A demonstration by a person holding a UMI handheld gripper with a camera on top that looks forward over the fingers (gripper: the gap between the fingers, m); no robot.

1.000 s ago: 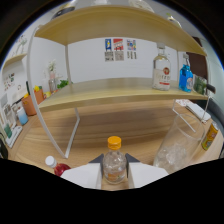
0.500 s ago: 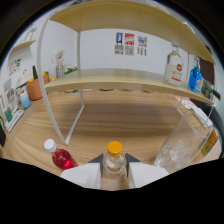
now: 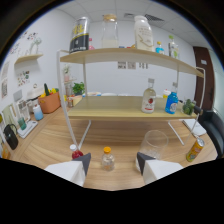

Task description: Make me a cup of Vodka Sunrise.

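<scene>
A small clear bottle with an orange cap point(image 3: 106, 159) stands upright on the wooden table point(image 3: 120, 132), between my fingers with a gap on each side. My gripper point(image 3: 113, 162) is open, its dark-tipped fingers point(image 3: 83, 162) low on either side of the bottle. A small bottle of red liquid with a white cap point(image 3: 75, 152) sits just beyond the left finger. An empty clear glass cup point(image 3: 152, 143) stands just ahead of the right finger. On the lower shelf point(image 3: 115, 111) beyond stands a clear bottle with a red label point(image 3: 148, 99).
A blue bottle point(image 3: 172, 103) stands on the lower shelf to the right. The top shelf point(image 3: 125, 54) carries a dark can, a clear jug and a white bottle. An orange pot point(image 3: 49, 102) sits at the far left, a yellow can point(image 3: 194, 149) at the right.
The fingers have spread apart from the orange-capped bottle and the gripper has drawn back and risen. The bottle now looks smaller and stands free on the table.
</scene>
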